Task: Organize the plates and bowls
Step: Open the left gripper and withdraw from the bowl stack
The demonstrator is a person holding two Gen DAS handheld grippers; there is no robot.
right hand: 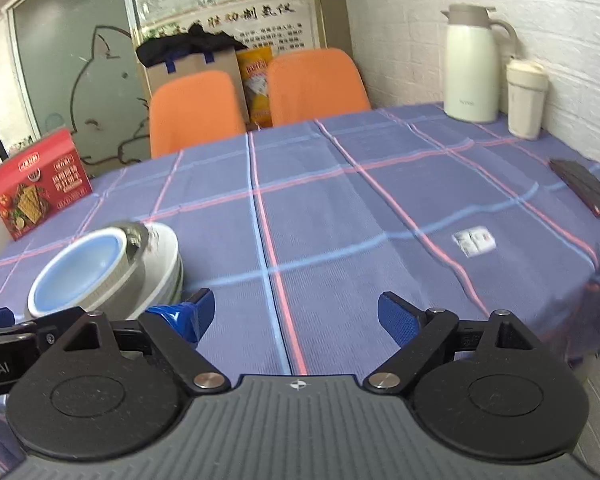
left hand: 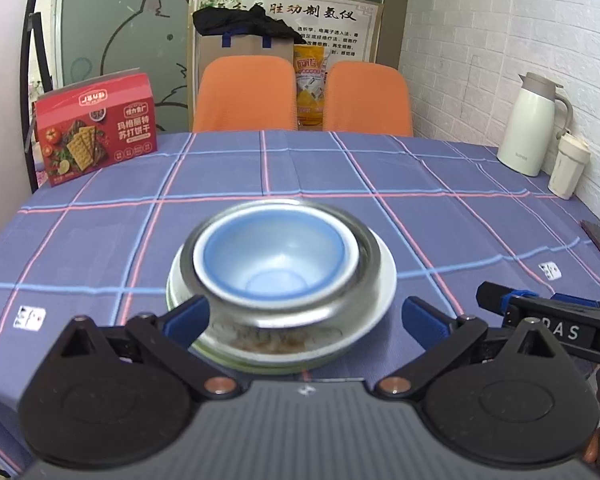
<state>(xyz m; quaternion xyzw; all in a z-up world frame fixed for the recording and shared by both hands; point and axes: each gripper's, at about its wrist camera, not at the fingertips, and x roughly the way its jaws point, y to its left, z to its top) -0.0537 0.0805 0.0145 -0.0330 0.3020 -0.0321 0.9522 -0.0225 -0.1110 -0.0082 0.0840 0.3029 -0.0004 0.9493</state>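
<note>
While the blue bowl (left hand: 274,256) sits nested in a steel bowl (left hand: 284,320) on a stack of white plates (left hand: 380,280) near the bench's (left hand: 340,168) front edge, the left gripper (left hand: 306,316) spreads its fingers wide on either side of the stack — gripping nothing. Just to the right, the right gripper (right hand: 296,312) is equally wide open and empty over bare plaid cloth. Its body reads "DAS" from the left view. A red cracker box (left hand: 96,128) bears Chinese print; a white jug (left hand: 528,124) — its lettering blurred — stands by the brick wall. Mid-bench lies open.
</note>
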